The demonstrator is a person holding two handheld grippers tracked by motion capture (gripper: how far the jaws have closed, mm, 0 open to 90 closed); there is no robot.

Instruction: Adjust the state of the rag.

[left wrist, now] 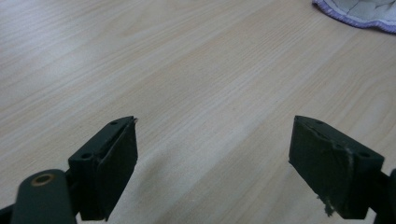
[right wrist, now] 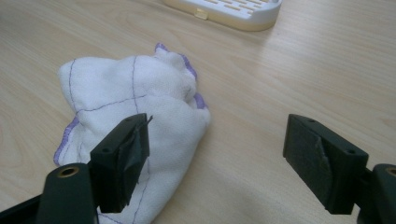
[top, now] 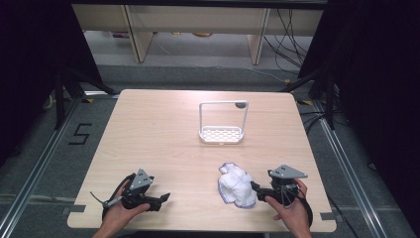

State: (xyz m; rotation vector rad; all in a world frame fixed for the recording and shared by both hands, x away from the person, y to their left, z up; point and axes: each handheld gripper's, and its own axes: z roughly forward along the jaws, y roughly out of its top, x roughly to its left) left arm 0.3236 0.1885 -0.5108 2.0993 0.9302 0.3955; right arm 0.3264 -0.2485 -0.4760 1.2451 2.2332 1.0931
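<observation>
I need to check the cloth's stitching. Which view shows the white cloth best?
The right gripper view: the white cloth lies close, with its purple hem and stitched lines plain. The high view shows the whole crumpled cloth on the table, but small. The left gripper view catches just an edge of it.

One pale wooden table (top: 163, 144) is carrying everything. One white rack (top: 221, 134) with a tall frame is standing on it, and one crumpled white cloth (top: 236, 185) is lying near that rack — two grippers, left gripper (top: 159, 200) and right gripper (top: 255, 186), are flanking the cloth.
</observation>
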